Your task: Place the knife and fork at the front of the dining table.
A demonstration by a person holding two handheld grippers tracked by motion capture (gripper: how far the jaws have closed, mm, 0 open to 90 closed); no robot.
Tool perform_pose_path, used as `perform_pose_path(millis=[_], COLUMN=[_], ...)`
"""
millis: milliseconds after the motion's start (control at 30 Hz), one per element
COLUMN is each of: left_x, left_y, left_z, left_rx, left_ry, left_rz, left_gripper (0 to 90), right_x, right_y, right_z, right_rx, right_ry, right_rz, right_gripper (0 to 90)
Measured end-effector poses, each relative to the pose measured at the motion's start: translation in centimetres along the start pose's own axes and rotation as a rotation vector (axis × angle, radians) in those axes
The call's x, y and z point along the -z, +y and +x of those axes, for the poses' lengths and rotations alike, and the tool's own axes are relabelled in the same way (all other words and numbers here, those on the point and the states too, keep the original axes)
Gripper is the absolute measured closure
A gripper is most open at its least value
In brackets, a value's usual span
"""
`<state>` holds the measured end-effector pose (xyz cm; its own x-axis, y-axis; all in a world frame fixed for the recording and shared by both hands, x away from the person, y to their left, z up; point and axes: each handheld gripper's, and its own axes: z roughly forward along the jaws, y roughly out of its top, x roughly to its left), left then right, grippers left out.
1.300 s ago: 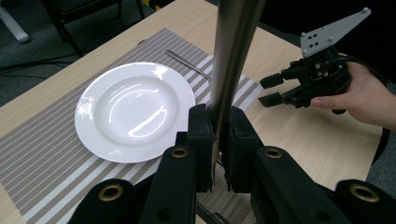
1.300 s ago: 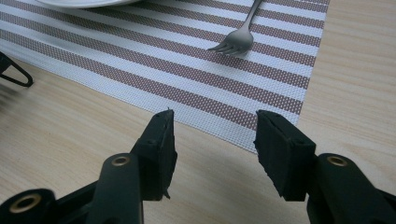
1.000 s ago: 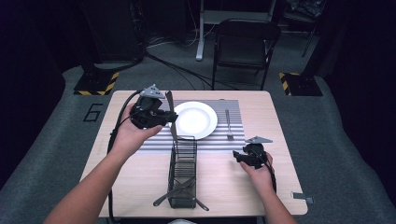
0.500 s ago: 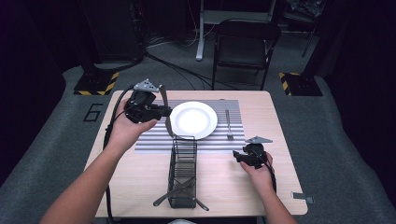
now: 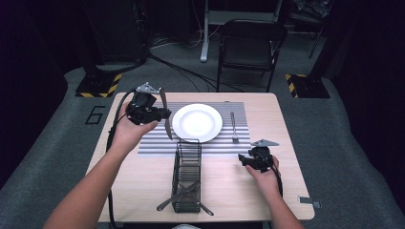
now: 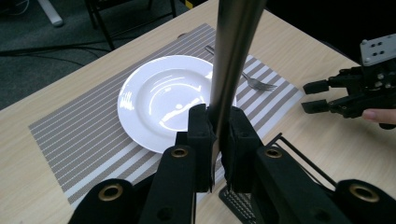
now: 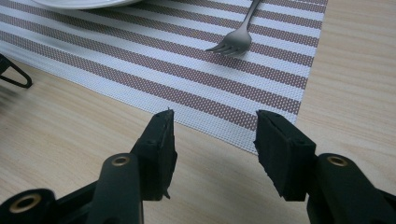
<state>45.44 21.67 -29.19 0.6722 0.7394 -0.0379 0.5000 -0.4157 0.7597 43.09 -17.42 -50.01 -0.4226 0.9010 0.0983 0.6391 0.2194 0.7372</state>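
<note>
Left hand-held gripper (image 6: 217, 135) clamps a knife (image 6: 231, 56) above plate (image 6: 163, 100).

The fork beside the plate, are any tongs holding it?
No. The fork lies by itself on the striped placemat, while the right tongs stand open and empty over the bare table nearby.

Open striped placemat (image 5: 155, 143) left of the plate (image 5: 197, 122); wire caddy (image 5: 187, 174) just below, fork (image 5: 233, 126) beyond.
</note>
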Motion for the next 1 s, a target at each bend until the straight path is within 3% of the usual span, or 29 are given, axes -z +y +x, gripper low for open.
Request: perform_pose_path(millis=[767,1000], left_x=[-2.2,-3.1], left_y=[-4.3,-6.0], left_z=[3.8,5.1], left_rx=[0.061,0.111], left_ry=[0.075,0.100], left_rz=[0.032,0.025], left_gripper=[82.6,82.6], right_x=[-0.1,-0.1], right_y=[0.0,-0.1], right_z=[0.1,0.1], right_rx=[0.003,0.007], right_ry=[-0.002,-0.002], right_rz=[0.006,0.007], right_gripper=[47.3,47.3])
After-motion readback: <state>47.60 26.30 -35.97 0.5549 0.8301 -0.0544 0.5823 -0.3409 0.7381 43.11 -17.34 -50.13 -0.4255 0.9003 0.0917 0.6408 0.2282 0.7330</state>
